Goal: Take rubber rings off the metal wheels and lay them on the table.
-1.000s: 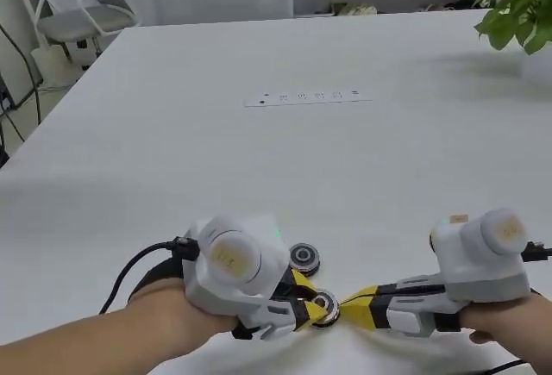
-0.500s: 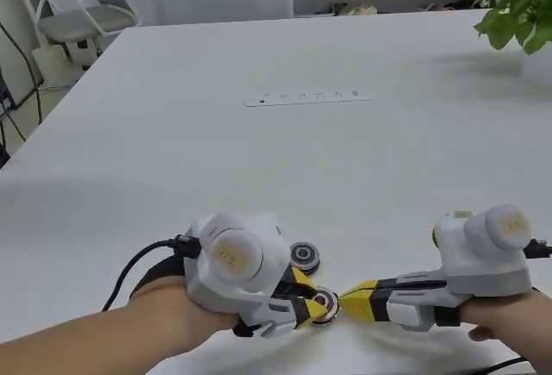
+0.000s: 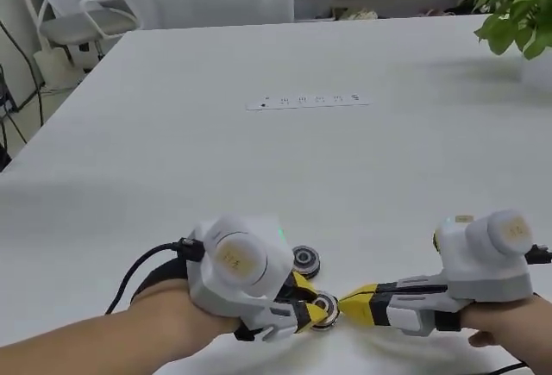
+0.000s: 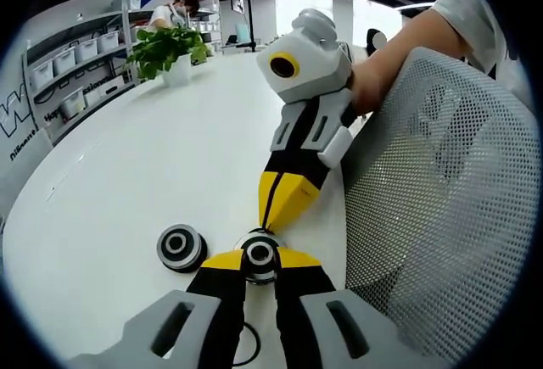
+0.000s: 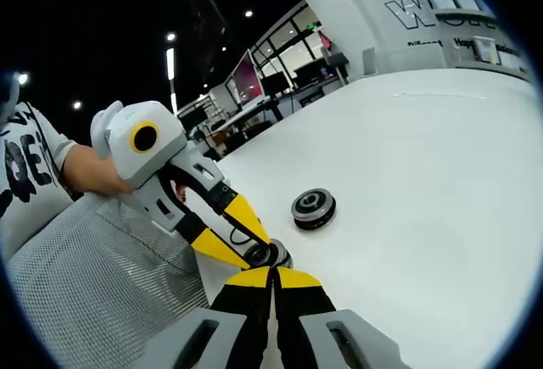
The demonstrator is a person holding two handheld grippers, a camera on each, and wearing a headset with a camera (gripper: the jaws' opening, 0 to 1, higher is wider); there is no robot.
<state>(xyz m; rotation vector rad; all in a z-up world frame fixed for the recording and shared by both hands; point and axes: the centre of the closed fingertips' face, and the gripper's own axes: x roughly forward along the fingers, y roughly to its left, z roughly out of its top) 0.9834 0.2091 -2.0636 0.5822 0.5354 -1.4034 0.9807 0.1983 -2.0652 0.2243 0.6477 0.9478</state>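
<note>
A small metal wheel (image 3: 324,309) with a black rubber ring sits near the table's front edge, and my left gripper (image 3: 312,307) is shut on it. In the left gripper view the yellow jaws close on both sides of this wheel (image 4: 260,254). My right gripper (image 3: 346,306) comes in from the right, its jaws pressed together at the wheel's rim. In its own view the right gripper (image 5: 273,271) meets the wheel (image 5: 270,254) tip-on. A second wheel (image 3: 304,260) (image 4: 181,247) (image 5: 313,207) lies flat on the table just behind.
The white table (image 3: 285,168) stretches away with a flat power strip (image 3: 308,99) at its middle. A potted plant (image 3: 517,4) stands at the far right and an office chair (image 3: 86,4) at the far left. A mesh chair back (image 4: 441,199) is close behind the grippers.
The right gripper has shifted slightly to the right while staying at the wheel. The left gripper still holds the wheel in the same spot.
</note>
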